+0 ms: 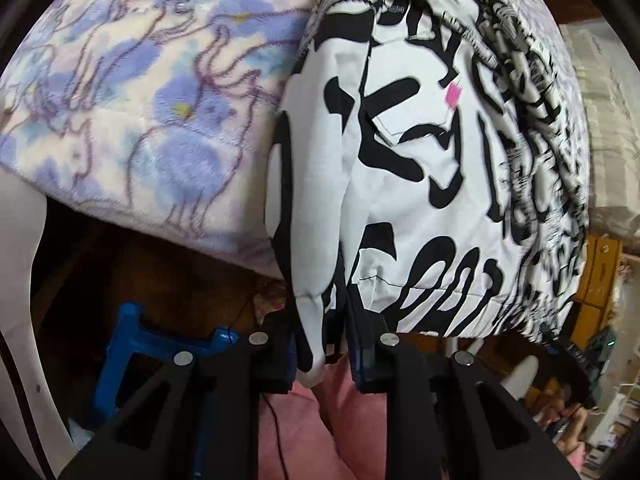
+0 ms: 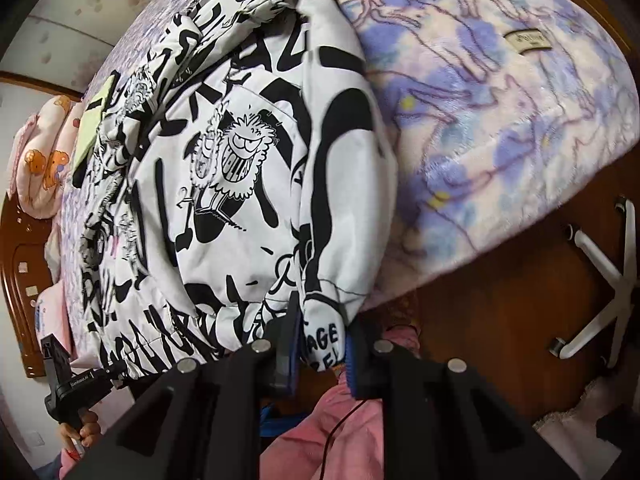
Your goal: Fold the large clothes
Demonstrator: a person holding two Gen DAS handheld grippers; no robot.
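Note:
A large white jacket with black graffiti print [image 1: 420,168] lies on a bed, its hem hanging over the near edge. My left gripper [image 1: 320,352] is shut on a bunched fold of the jacket's hem, with cloth pinched between the black fingers [image 1: 370,354]. In the right wrist view the same jacket [image 2: 240,168] shows a cartoon figure. There my right gripper [image 2: 320,348] is shut on the other hem corner, where printed letters show between the fingers [image 2: 284,344]. The left gripper appears again at the lower left of the right wrist view [image 2: 70,384], held by a hand.
A purple flowered fleece blanket [image 1: 152,112] covers the bed [image 2: 500,120]. A wooden headboard [image 2: 16,264] and pink pillows [image 2: 44,152] are at the left. A white chair base [image 2: 604,280] stands on the wooden floor. A blue stool [image 1: 132,344] and pink trousers [image 1: 344,432] are below.

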